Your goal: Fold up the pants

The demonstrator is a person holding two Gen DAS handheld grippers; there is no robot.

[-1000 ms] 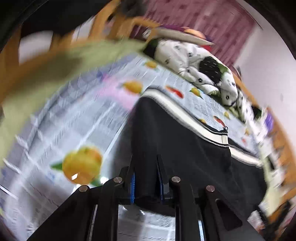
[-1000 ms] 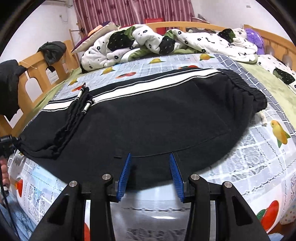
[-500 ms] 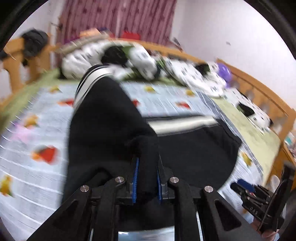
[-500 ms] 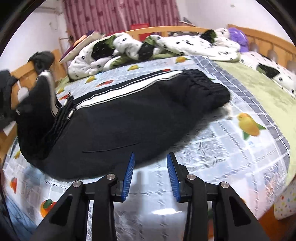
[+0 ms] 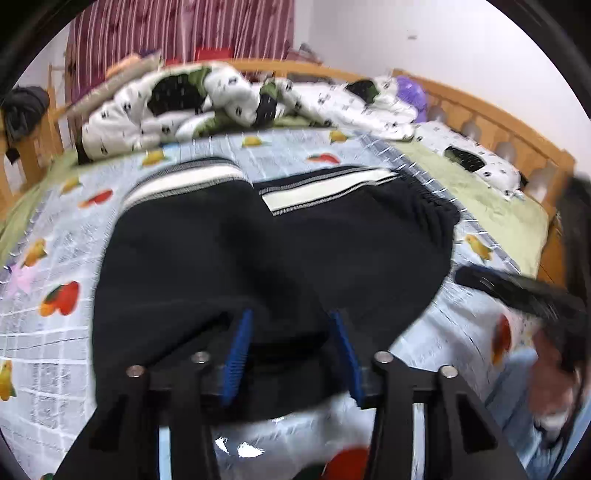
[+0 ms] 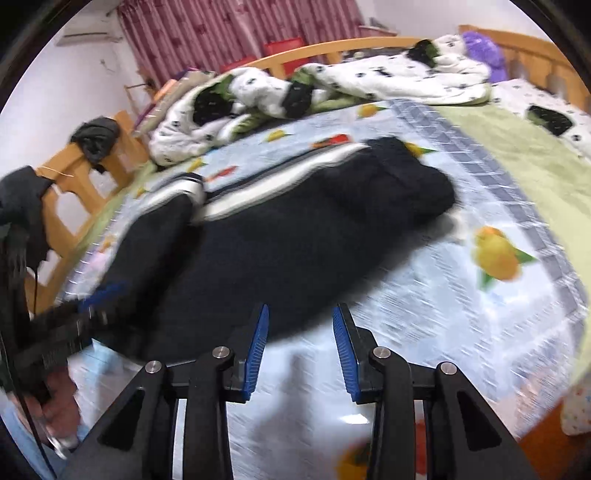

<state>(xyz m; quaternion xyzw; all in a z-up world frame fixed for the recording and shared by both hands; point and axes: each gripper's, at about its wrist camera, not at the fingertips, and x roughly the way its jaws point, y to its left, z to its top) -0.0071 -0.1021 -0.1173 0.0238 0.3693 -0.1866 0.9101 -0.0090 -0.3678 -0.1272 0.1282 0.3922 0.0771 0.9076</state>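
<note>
Lying across the fruit-print bedspread point(image 6: 461, 314), the black pants point(image 5: 280, 251) have one end doubled back over the rest, so the white side stripe point(image 5: 325, 194) shows in two separate runs along the far edge. From the right-hand camera the same pants point(image 6: 295, 251) stretch from the gathered waistband on the right toward the folded part on the left, flat on the bed.

At the left tongs point(image 5: 291, 354), the blue-padded fingers point(image 5: 238, 350) are spread apart, with the near hem of the dark cloth sitting between and just past them. Nothing is pinched; whether the pads touch the fabric is hard to judge through the blur.

Over on the other side, the right tongs point(image 6: 300, 350) hover above bare bedspread just short of the pants' near edge, fingers likewise parted and holding nothing. They show in the left camera as a dark blurred bar point(image 5: 517, 291) beside the pants.

A rumpled white quilt with black patches point(image 6: 332, 88) is heaped near the wooden bed frame point(image 6: 85, 173), and red striped curtains point(image 6: 229, 33) hang behind.
</note>
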